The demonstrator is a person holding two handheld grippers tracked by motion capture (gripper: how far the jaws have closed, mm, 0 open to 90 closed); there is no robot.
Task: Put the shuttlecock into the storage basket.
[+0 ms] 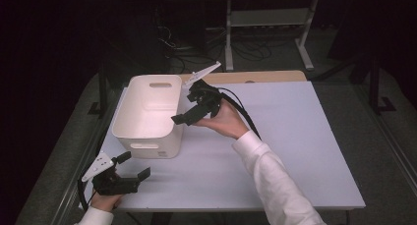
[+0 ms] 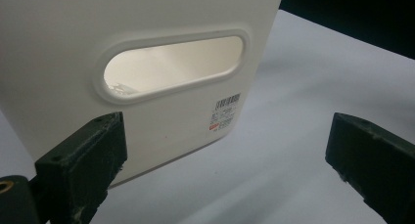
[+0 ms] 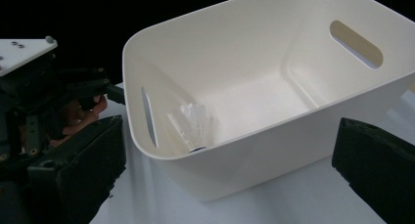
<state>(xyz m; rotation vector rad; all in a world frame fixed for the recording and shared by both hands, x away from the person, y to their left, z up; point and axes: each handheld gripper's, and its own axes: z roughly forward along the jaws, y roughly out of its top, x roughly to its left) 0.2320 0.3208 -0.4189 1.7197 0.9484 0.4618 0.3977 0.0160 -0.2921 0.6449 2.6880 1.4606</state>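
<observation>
A white plastic bin (image 1: 147, 114) with slot handles stands on the left half of the table. Inside it, against the wall near one handle, lies a small translucent white object (image 3: 193, 123) with a dark base, perhaps a shuttlecock. My right gripper (image 1: 188, 112) hovers at the bin's right rim, open and empty, its jaws wide around the bin's corner (image 3: 225, 136). My left gripper (image 1: 135, 165) rests low near the table's front left corner, open and empty, facing the bin's near wall and its handle slot (image 2: 173, 67).
The pale table top (image 1: 295, 136) stretches to the right of the bin. A barcode label (image 2: 225, 111) sits on the bin's near wall. Beyond the table lie a dark floor, cables and a white frame (image 1: 268, 18).
</observation>
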